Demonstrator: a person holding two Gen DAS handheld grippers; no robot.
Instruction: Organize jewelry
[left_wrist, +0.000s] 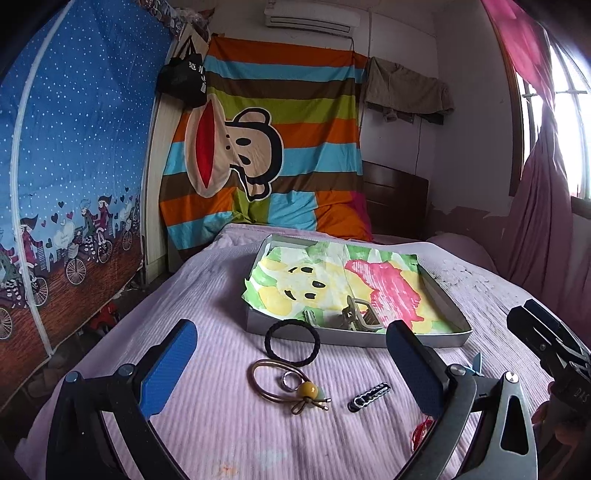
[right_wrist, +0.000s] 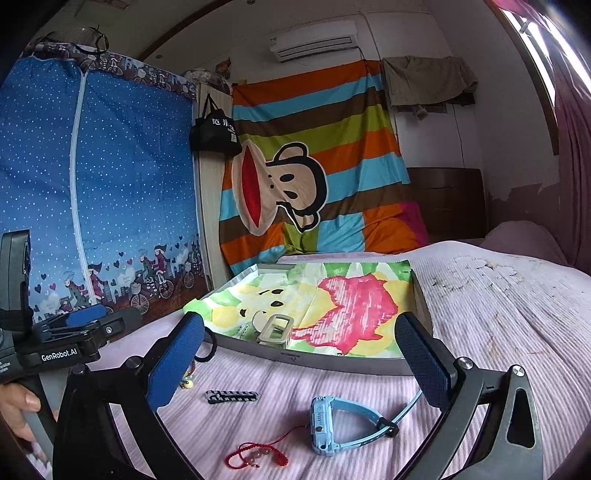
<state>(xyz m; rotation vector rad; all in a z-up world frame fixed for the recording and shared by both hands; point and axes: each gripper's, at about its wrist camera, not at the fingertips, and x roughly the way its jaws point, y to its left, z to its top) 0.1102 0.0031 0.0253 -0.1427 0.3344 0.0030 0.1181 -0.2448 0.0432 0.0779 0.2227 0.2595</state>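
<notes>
Grippers both wide apart and empty: left gripper (left_wrist: 291, 358) hovers over the bedspread (left_wrist: 207, 295) above a black hair tie (left_wrist: 292, 344), a brown tie with yellow bead (left_wrist: 288, 387), a ring (left_wrist: 289, 380) lying inside the brown loop, and a black clip (left_wrist: 369, 396). Right gripper (right_wrist: 301, 350) hangs over a blue watch (right_wrist: 340, 424) and a red bracelet (right_wrist: 255, 456), same clip (right_wrist: 232, 396) to its left. Tray (left_wrist: 354, 338) with cartoon paper sits just past the hair tie and holds a claw clip (left_wrist: 360, 317) near its front wall.
</notes>
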